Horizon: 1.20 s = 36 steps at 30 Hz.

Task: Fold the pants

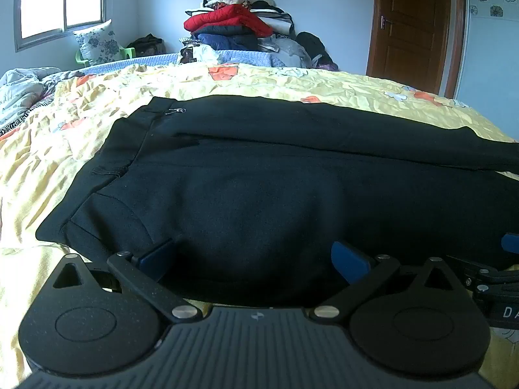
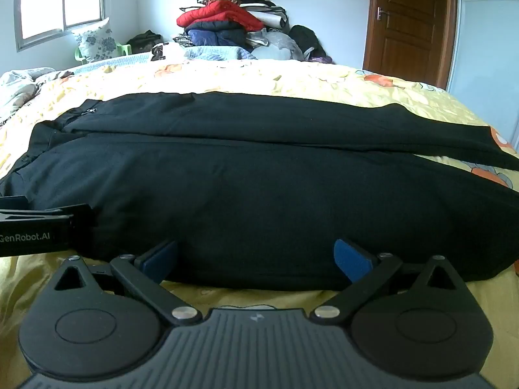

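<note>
Black pants (image 1: pixel 275 178) lie flat across the yellow flowered bedspread (image 1: pixel 81 136), waist to the left, legs running right, one leg laid over the other. They also fill the right wrist view (image 2: pixel 259 188). My left gripper (image 1: pixel 254 259) is open, its blue pads at the near edge of the pants by the waist end. My right gripper (image 2: pixel 256 259) is open at the near edge further along the leg. The left gripper's body shows at the left of the right wrist view (image 2: pixel 35 230); the right gripper shows at the right edge of the left wrist view (image 1: pixel 499 278).
A tall pile of clothes (image 1: pixel 240 22) with a red jacket stands beyond the bed. A flowered pillow on a green chair (image 1: pixel 97 43) sits under the window. A crumpled quilt (image 1: pixel 19 90) lies at far left. A wooden door (image 1: pixel 412 22) is at the right.
</note>
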### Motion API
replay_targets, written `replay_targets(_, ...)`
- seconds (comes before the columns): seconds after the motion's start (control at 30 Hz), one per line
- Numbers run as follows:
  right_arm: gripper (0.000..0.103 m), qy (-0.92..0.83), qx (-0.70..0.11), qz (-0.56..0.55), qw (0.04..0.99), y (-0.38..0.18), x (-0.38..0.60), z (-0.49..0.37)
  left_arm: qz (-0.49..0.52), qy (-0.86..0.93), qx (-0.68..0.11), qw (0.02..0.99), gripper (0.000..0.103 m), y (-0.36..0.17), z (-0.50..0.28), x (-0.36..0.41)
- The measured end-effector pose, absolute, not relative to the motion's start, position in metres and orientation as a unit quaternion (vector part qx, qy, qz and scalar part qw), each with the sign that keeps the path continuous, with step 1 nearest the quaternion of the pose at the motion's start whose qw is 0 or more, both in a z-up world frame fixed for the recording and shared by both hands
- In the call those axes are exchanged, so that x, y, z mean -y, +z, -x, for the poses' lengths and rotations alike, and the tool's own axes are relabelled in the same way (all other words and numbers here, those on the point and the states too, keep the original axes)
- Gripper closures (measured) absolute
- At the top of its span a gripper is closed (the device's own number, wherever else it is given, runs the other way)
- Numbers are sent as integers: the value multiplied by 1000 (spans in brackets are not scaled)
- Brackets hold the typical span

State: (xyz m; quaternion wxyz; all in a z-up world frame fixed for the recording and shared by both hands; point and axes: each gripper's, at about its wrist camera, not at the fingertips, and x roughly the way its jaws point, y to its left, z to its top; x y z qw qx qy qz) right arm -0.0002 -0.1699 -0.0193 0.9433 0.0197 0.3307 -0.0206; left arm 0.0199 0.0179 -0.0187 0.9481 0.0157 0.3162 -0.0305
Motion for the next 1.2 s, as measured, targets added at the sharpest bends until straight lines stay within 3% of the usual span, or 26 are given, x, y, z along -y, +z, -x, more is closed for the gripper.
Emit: replay_targets(1.2,0,-21,-331,-19,943,-20,171,0,-16,-30,-316,948,0,-21,-19,-17)
